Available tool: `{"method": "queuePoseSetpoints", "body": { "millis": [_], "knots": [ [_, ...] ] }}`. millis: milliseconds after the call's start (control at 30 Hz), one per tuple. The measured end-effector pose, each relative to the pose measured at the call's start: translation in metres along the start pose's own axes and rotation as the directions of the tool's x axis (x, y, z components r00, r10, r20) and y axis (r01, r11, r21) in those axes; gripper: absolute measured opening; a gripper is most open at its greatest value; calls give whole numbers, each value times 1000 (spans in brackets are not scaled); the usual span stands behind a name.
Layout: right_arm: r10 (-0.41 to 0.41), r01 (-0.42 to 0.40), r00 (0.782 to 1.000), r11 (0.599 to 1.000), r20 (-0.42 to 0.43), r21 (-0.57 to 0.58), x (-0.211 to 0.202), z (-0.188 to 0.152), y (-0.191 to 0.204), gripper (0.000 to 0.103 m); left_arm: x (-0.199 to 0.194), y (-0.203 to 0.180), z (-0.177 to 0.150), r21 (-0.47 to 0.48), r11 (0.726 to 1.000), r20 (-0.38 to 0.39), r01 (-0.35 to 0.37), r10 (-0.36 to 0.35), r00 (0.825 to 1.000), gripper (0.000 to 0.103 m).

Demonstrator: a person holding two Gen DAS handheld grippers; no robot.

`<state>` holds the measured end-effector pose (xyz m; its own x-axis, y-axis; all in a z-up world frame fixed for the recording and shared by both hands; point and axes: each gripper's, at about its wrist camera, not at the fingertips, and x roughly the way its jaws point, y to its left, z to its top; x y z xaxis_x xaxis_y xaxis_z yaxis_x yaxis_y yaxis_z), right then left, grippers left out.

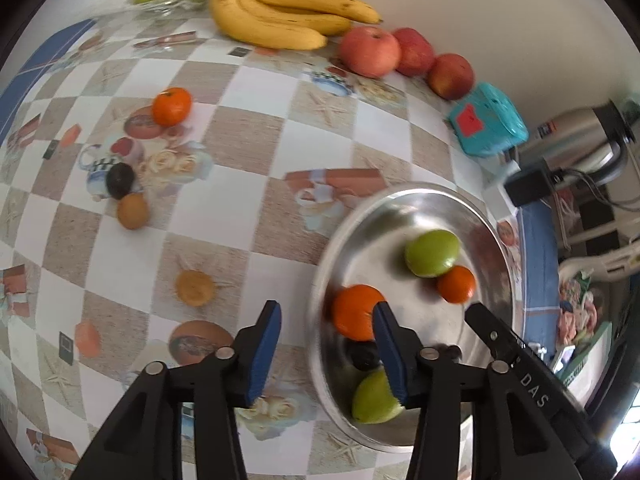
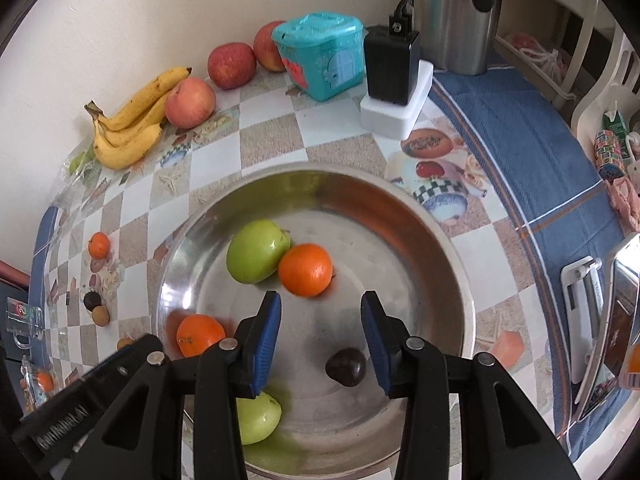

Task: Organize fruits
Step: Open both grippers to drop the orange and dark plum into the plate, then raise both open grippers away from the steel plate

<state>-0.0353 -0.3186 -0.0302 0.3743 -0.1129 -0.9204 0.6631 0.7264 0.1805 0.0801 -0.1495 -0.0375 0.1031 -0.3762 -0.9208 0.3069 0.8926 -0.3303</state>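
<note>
Left wrist cam: left gripper (image 1: 326, 354) has its fingers spread wide w/ nothing between them, hovering over the edge of the steel bowl (image 1: 486, 216). On the worktop (image 1: 240, 184) there's a tangerine (image 1: 172, 106), a dark fruit (image 1: 119, 181) touching a brown one (image 1: 133, 211), plus bananas (image 1: 280, 12) & apples (image 1: 370, 51) by the wall. Right wrist cam: right gripper (image 2: 320, 338) also wide open & empty, above the bowl w/ 2 green apples (image 2: 256, 256), 2 oranges (image 2: 306, 269) and a dark fruit (image 2: 346, 366) inside.

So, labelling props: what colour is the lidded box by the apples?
Teal box, clearest in right wrist view.
</note>
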Motion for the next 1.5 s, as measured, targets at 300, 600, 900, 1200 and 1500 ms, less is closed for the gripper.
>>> {"method": "queuePoseSetpoints", "body": {
  "millis": [300,600,900,1200,1500],
  "knots": [
    [-5,4,1000,1000,-18,-22,4,-2,9,45,-6,28,10,-69,996,34,-52,54,998,68],
    [46,-47,999,998,-25,-52,0,-3,29,45,-13,45,15,-119,991,48,-61,67,997,69],
    [50,-50,999,994,4,-97,-12,-4,45,45,-17,49,17,-134,989,63,-62,71,995,73],
    [5,-1,1000,992,30,-128,-13,-4,51,78,-19,54,17,-154,984,89,-87,101,991,103],
    [-5,10,999,993,40,-114,-10,-4,47,83,-19,54,17,-138,981,105,-137,152,983,103]
  ]
}}
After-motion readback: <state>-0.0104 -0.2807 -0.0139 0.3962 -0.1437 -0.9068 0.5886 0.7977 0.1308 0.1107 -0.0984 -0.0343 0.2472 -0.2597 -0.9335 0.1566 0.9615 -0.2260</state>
